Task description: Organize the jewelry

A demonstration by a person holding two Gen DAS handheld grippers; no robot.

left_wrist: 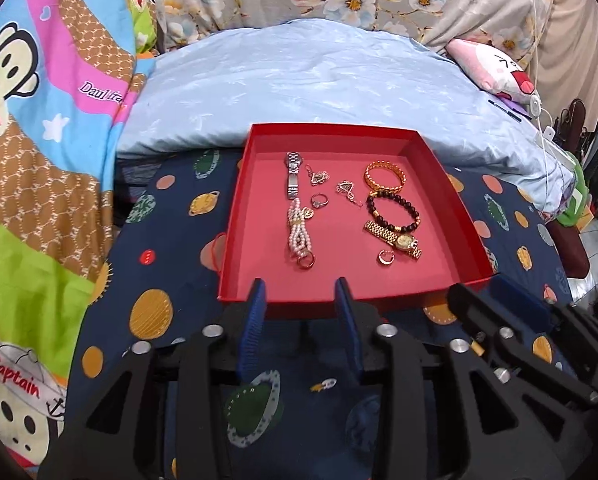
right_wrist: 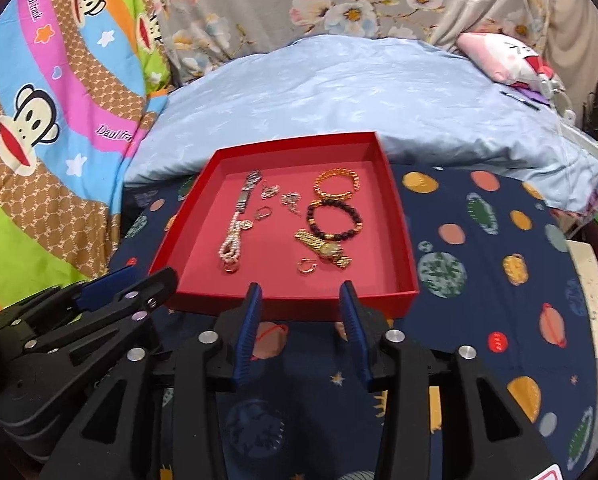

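Ribbed blue fingers (left_wrist: 259, 300) of both grippers stand apart, empty, before square red tray (left_wrist: 235, 216) of jewelry

We see the tray (left_wrist: 457, 216) on the bedspread (left_wrist: 171, 264), its far edge against the pillow (left_wrist: 299, 76). Along its left side lie a watch (left_wrist: 293, 174) and, nearer us, a pearl bracelet (left_wrist: 297, 232). Toward the right side sit a bangle (left_wrist: 385, 176), a bead bracelet (left_wrist: 393, 208) and another watch (left_wrist: 397, 239) (far to near).

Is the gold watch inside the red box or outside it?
Inside. The gold watch lies on the floor of the red box, beside the dark bead bracelet.
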